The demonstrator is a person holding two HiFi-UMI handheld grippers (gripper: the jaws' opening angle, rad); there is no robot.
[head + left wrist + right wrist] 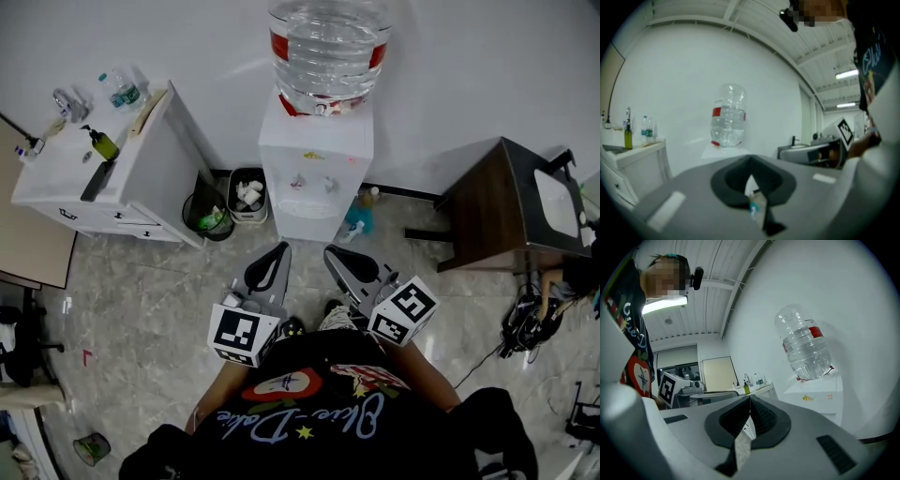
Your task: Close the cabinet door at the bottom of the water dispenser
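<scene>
One water dispenser (315, 159) and one large bottle (328, 47) are counted. Two bins are seen, a round bin (204, 217) and a square bin (247, 195), and two claws, the left claw (280, 248) and the right claw (330, 251).

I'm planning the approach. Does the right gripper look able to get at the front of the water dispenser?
Probably yes. Only bare floor lies between the right gripper and the front of the water dispenser; the blue item at its foot stands off to one side. The jaws are shut.
</scene>
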